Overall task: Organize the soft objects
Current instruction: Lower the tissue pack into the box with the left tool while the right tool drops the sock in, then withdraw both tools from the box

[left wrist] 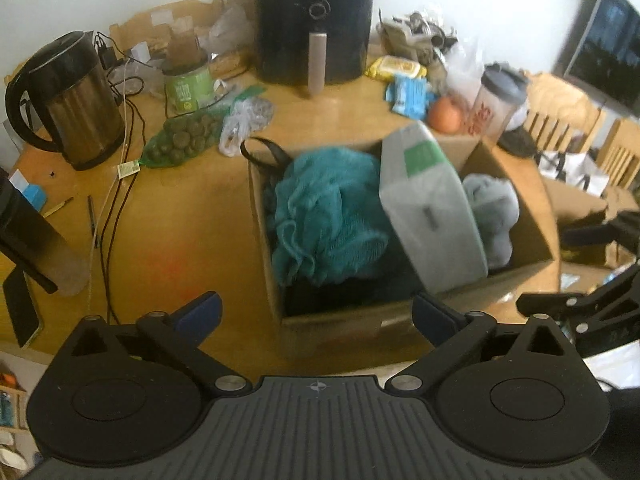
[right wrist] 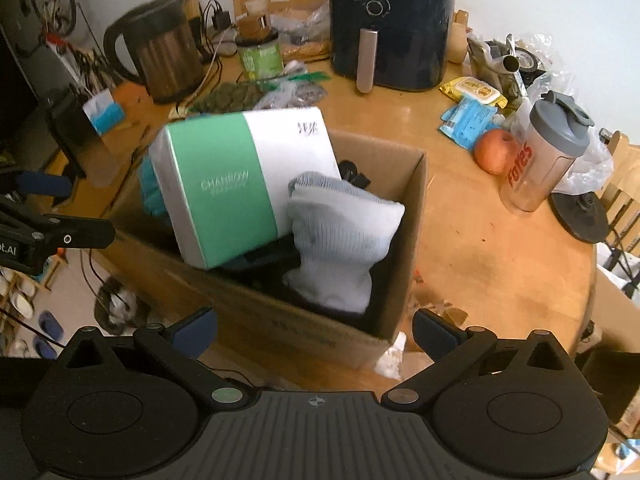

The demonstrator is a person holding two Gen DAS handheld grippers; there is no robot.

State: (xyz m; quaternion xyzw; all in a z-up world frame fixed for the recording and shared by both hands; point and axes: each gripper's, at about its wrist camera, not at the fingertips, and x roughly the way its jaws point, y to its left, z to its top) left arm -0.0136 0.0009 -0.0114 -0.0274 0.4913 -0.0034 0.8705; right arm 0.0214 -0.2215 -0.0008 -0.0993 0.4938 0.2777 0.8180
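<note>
An open cardboard box (left wrist: pixel 340 320) (right wrist: pixel 400 216) stands on the round wooden table. Inside lie a teal mesh bath sponge (left wrist: pixel 320 216), a white-and-green flat pack (left wrist: pixel 428 200) (right wrist: pixel 240 176) leaning tilted, and a pale rolled cloth (left wrist: pixel 492 208) (right wrist: pixel 340 240). My left gripper (left wrist: pixel 318 314) hangs open above the box's near wall, nothing between its blue pads. My right gripper (right wrist: pixel 314 332) is also open over the box's near corner, empty. The right gripper's linkage shows at the left wrist view's right edge, the left gripper's at the right wrist view's left edge.
Around the box: a kettle (left wrist: pixel 68 104) (right wrist: pixel 160 56), black air fryer (left wrist: pixel 316 20) (right wrist: pixel 392 24), green can (left wrist: pixel 188 88), net of dark round things (left wrist: pixel 180 140), cables (left wrist: pixel 116 184), apple (right wrist: pixel 494 150), shaker cup (right wrist: pixel 548 152), wipes packs (right wrist: pixel 472 92). Chairs (left wrist: pixel 560 120) stand beyond the table.
</note>
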